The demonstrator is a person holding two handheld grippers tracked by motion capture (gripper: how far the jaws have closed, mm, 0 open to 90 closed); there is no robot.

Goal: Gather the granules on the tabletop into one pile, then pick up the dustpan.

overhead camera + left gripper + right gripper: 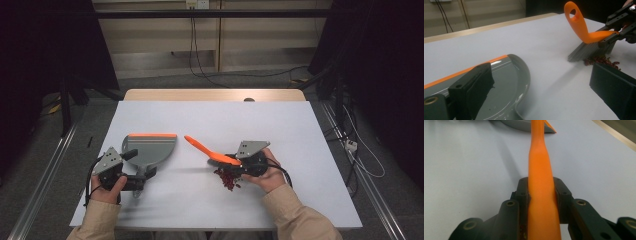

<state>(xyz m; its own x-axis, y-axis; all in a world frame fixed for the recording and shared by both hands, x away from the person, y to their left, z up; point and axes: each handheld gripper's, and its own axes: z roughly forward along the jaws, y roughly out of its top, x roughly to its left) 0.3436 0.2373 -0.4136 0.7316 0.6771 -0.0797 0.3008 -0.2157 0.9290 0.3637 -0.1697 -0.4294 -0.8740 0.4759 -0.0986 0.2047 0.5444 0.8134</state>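
Right gripper: I see it clamped on the orange handle of the brush; in the right gripper view both jaws press the handle's flanks; the handle runs away from the jaws towards 12 o'clock
Brush: from the high view it sits right of the table's centre, its handle pointing to 10 o'clock; grey bristles are down on the table, touching the edge of the red bits
Red bits: a small heap at about 5 o'clock from the table's centre, just under the right gripper; in the left gripper view they lie just beside the bristles
Left gripper: I see it at the dustpan's handle at 8 o'clock on the table; its jaws stand well apart in its own view, and whether they grip the handle I cannot tell
Dustpan: grey, flat on the table at 9 o'clock from the brush, well apart from the heap; its orange lip faces 12 o'clock
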